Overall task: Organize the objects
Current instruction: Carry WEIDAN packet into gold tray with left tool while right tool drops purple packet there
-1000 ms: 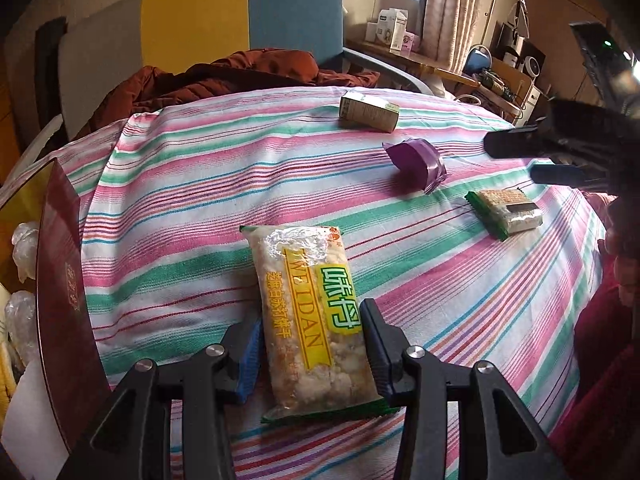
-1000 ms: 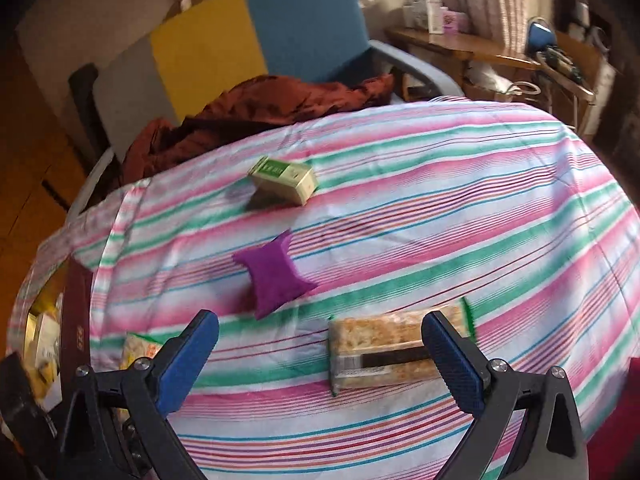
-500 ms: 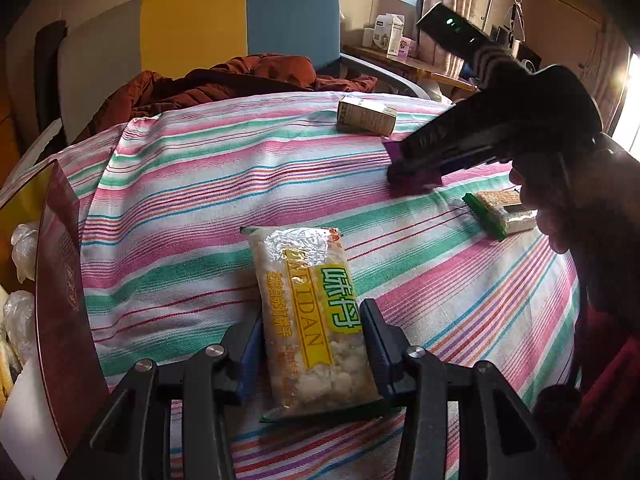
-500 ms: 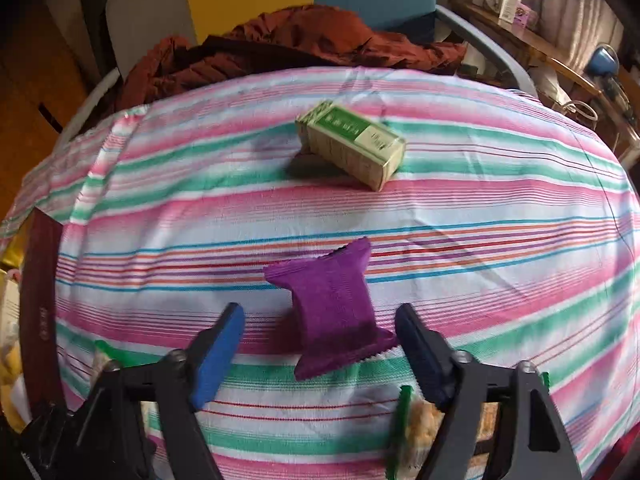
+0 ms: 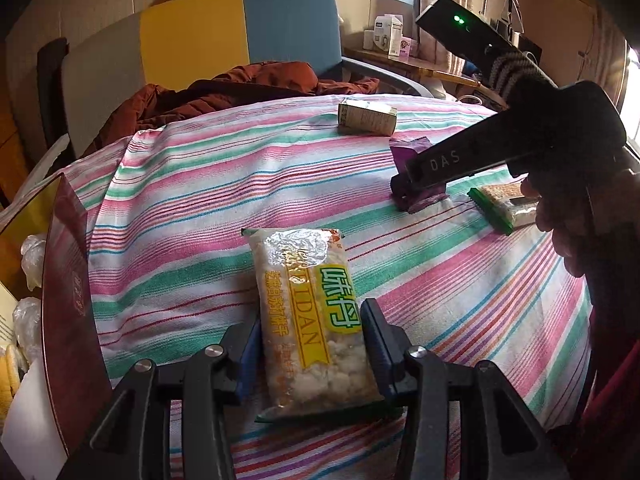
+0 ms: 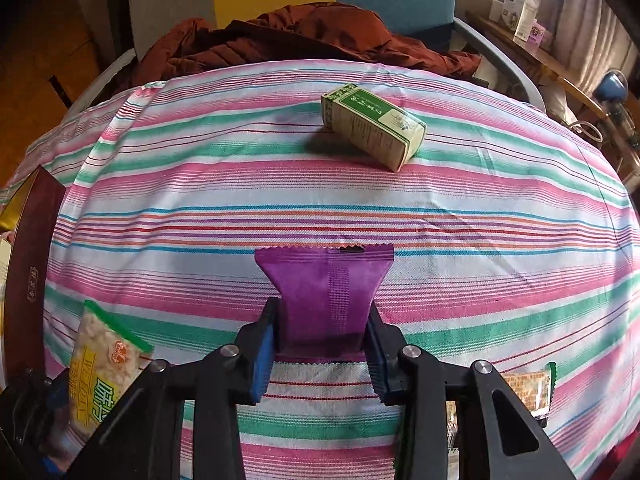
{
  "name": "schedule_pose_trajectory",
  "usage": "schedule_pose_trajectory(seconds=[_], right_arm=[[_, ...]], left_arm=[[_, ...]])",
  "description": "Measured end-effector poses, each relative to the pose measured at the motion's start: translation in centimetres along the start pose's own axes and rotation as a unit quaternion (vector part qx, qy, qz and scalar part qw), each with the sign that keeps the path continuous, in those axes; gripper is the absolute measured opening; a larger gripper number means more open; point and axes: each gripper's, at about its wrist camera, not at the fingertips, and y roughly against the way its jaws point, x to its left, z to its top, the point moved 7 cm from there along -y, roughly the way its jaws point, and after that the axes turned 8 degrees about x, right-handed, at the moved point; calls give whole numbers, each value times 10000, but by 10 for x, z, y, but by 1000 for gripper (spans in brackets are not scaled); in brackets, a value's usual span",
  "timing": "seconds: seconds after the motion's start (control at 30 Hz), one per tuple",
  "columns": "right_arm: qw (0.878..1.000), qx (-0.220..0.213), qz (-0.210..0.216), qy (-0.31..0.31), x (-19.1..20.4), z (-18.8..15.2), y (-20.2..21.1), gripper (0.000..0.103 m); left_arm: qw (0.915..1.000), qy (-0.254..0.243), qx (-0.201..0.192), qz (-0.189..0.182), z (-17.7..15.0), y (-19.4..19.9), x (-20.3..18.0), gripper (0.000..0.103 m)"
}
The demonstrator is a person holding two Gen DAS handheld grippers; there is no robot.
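Note:
A clear snack pack point(image 5: 312, 320) with yellow and green lettering lies on the striped tablecloth point(image 5: 192, 208). My left gripper point(image 5: 310, 344) grips it by its long sides near its close end, and its jaws are opening slightly. The right wrist view shows the same snack pack point(image 6: 104, 364) at the lower left. My right gripper point(image 6: 322, 344) is shut on a purple packet point(image 6: 326, 292), pinching its near half so the far end flares out. In the left wrist view, the right gripper point(image 5: 416, 196) points down at the cloth, held by a person's hand point(image 5: 568, 216).
A green and cream carton point(image 6: 372, 126) lies farther back on the cloth. A cracker pack with a green edge point(image 5: 504, 204) sits to the right. A maroon box point(image 5: 68, 320) stands at the left edge. A chair with a brown jacket point(image 5: 248, 84) is behind.
My right gripper moved left from over the cracker pack to the purple packet, dropped down and shut on it. The left gripper stayed on the snack pack.

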Motion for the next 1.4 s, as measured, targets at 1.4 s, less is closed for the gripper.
schedule_pose_trajectory(seconds=[1.4], right_arm=[[9949,-327,847,432,63,-6,36,36]], left_arm=[[9957,511,-746,-203,5,137,38,43]])
